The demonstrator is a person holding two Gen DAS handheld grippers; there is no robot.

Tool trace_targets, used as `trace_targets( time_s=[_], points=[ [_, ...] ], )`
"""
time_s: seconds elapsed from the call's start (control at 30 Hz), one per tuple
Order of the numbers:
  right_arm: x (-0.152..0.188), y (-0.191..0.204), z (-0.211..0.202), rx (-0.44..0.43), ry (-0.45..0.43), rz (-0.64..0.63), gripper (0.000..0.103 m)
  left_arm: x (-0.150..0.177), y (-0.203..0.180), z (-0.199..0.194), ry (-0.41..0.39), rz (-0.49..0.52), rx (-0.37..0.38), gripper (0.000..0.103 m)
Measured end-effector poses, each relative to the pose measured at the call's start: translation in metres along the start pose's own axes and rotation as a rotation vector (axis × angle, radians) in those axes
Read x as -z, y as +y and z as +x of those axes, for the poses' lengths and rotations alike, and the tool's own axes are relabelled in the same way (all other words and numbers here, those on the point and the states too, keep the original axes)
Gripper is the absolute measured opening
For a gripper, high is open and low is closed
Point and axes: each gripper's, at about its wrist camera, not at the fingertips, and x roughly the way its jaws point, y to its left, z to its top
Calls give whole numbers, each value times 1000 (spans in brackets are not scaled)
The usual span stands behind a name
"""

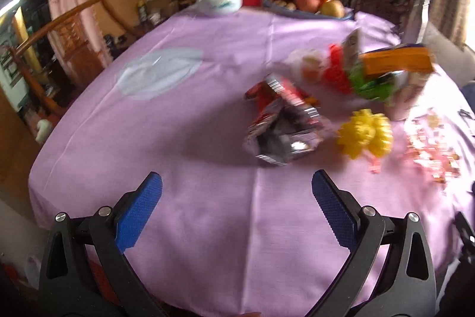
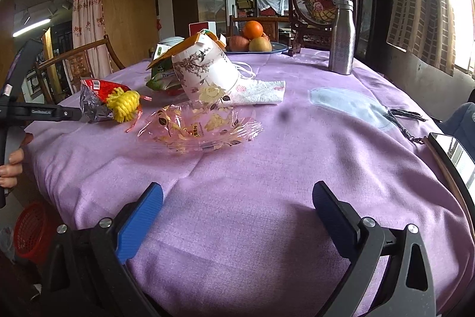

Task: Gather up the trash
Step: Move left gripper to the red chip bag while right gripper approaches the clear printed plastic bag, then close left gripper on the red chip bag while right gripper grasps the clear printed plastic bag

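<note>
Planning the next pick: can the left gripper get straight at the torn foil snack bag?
Probably yes. The left gripper is open and empty, facing the foil snack bag across bare purple cloth. The yellow foam net sits close beside it.

Each claw (image 1: 237, 183) (image 2: 237, 193) has black angular arms, silver round screws and ribbed blue finger pads (image 1: 139, 210).

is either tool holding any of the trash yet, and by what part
Nothing is held. The left tool and right tool are both open over bare tablecloth, short of the snack wrapper.
</note>
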Motion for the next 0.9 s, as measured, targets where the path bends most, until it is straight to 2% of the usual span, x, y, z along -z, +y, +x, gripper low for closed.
trace_targets(
  time_s=[0.1, 0.23, 0.4, 0.47, 0.53, 0.6, 0.73, 0.8, 0.9],
  points=[
    [0, 0, 0, 5, -4, 3, 99, -10, -17, -2, -29, 32, 48, 97],
    [0, 1, 0, 10, -9, 4, 98, -41, -32, 16, -34, 15, 52, 97],
    [-5, -1, 0, -10, 47, -6, 98, -62, -26, 58, 13, -72, 38, 97],
    [-11, -5, -2, -45, 68, 10, 98, -61, -23, 69, 64, -84, 19, 97],
    [-24, -8, -5, -74, 52, 30, 98, -60, -17, 74, 88, -111, 46, 97],
    [-42, -7, -6, -104, 31, 39, 98, -58, -14, 87, 166, -133, 69, 97],
    [-78, 6, 15, -164, 52, 41, 98, -59, -19, 94, 194, -96, 48, 97],
    [-94, 22, 37, -164, 92, 3, 98, -58, -20, 96, 197, -89, 40, 97],
    [-114, 49, 70, -123, 143, -130, 98, -57, -16, 94, 187, -111, 62, 97]
  ],
)
